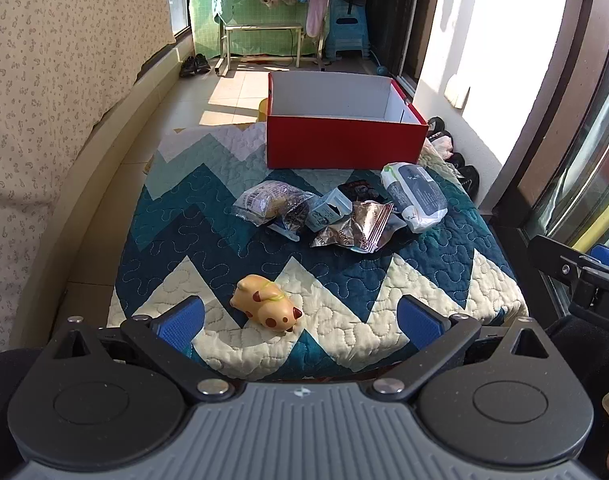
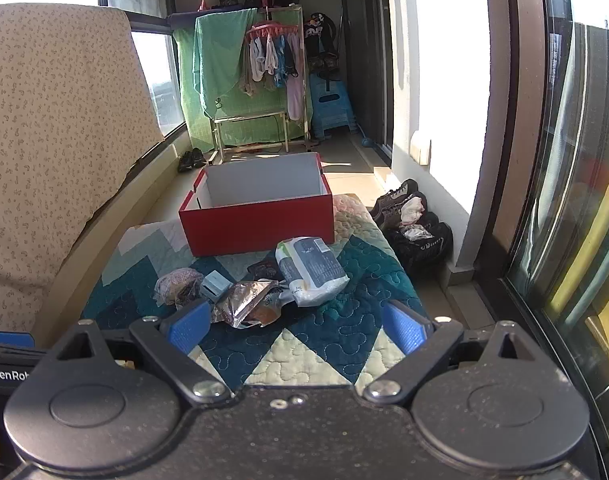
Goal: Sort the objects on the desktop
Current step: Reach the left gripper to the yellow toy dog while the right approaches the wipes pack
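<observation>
Ribbed blue fingers [image 1: 180, 322] above quilted cloth [image 1: 344, 280]

Quilted cloth cover [image 1: 344, 292], glossy toy pig [image 1: 266, 307], crinkled foil packet [image 1: 356, 224].

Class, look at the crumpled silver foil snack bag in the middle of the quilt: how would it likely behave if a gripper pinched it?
The silver foil bag is creased and slack, so it would probably crumple and flop. Its glossy film may slip between pads. It looks nearly flat, so it is likely light, and a push might slide it into the small blue carton beside it.

left wrist: tilted down, near quilt [image 1: 344, 300] | right wrist: further back | shared: red box [image 1: 340, 142]
</observation>
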Demonstrator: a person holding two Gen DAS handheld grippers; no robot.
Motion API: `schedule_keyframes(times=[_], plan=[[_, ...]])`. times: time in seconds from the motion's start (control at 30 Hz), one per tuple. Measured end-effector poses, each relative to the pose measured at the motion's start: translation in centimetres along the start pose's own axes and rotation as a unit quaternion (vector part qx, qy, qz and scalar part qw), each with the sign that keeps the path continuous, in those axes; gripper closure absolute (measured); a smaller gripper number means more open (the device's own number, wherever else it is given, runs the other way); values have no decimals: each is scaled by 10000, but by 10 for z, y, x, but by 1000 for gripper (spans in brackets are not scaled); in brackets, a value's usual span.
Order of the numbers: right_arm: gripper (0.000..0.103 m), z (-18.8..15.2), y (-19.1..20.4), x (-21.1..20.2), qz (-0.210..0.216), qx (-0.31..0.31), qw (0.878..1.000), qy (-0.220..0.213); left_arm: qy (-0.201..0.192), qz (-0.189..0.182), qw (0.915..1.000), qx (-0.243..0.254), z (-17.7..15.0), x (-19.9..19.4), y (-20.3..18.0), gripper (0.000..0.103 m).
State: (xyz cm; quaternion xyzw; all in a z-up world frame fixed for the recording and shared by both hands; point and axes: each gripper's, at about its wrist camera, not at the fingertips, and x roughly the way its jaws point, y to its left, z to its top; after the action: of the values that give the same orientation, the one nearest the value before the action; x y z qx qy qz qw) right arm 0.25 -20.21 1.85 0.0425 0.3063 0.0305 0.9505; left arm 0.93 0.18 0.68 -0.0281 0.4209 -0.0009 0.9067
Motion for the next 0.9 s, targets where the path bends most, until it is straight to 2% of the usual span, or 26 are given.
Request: schedule_keyframes(times=[0.47, 0.9], plan=[[10, 6, -7, 17, 68, -39, 10000, -41, -84, -181, 9996, 197, 0, 21, -1, 0], [10, 9, -4, 66, 343, -367, 9986, 176, 75, 9, 9999, 139, 2, 69, 11, 0]])
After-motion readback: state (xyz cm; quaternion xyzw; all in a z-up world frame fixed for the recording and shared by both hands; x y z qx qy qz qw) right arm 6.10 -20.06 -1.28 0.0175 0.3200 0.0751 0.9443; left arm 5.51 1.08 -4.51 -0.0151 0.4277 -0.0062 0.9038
